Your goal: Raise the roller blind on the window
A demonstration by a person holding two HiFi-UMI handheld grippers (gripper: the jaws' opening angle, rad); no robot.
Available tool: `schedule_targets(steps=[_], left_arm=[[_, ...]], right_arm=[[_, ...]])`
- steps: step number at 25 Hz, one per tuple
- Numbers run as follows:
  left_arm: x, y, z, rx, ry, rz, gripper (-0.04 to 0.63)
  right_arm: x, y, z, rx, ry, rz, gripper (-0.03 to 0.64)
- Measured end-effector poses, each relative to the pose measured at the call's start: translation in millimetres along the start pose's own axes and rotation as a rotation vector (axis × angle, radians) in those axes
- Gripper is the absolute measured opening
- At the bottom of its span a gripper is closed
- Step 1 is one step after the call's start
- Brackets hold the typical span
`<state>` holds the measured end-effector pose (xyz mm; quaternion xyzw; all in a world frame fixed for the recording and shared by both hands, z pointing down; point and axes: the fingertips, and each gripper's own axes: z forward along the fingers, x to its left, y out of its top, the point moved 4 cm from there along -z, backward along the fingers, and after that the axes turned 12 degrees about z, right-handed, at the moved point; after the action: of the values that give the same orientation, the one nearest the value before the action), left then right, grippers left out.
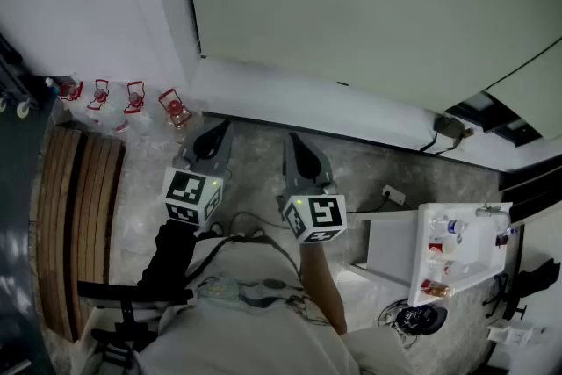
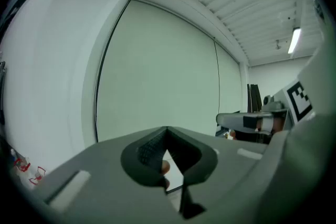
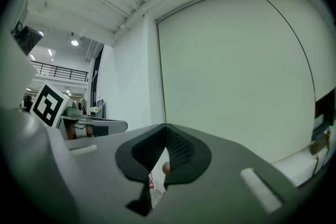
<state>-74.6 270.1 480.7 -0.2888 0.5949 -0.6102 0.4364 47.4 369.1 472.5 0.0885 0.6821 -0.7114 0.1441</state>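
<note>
I hold my left gripper (image 1: pixel 214 134) and right gripper (image 1: pixel 296 147) side by side, both claws pressed together on nothing, pointing at the far window, where the pale roller blind (image 1: pixel 369 4) hangs fully lowered and untouched, so raising it is not yet begun.

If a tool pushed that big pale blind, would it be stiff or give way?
Probably gives way: the blind looks like one smooth sheet hanging flat, so it would likely sway. Its face shows no texture, so anything pressed on it might slip.
</note>
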Motion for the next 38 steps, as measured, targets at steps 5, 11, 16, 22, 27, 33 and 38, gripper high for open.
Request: schedule_targets(steps=[5, 11, 16, 22, 27, 33, 38], left_arm=[[-2, -1, 2, 0.006, -0.003, -0.001, -0.002], [-17, -1, 7, 0.014, -0.008, -0.009, -0.002], [-27, -2, 11, 0.028, 0.016, -0.008, -0.002], [-38, -8, 8, 0.054, 0.059, -0.007, -0.002], [-40, -15, 10, 0.072, 0.081, -0.006, -0.002], [-10, -12, 27, 0.058, 0.091, -0.013, -0.002], [29, -11, 49, 0.039, 0.092, -0.032, -0.002]], right_arm=[[-2, 1, -1, 0.001, -0.001, -0.002, -0.002], [-11, 0, -14, 0.005, 0.03, 0.0, 0.0], [-23, 3, -25, 0.017, 0.045, -0.019, 0.0], [-32, 2, -30, 0.04, 0.087, -0.022, 0.002], [-34, -1, -21, 0.052, 0.118, -0.022, 0.002], [-32, 6, 15, 0.038, 0.124, -0.025, 0.002], [-34, 13, 54, 0.031, 0.095, -0.022, 0.002]])
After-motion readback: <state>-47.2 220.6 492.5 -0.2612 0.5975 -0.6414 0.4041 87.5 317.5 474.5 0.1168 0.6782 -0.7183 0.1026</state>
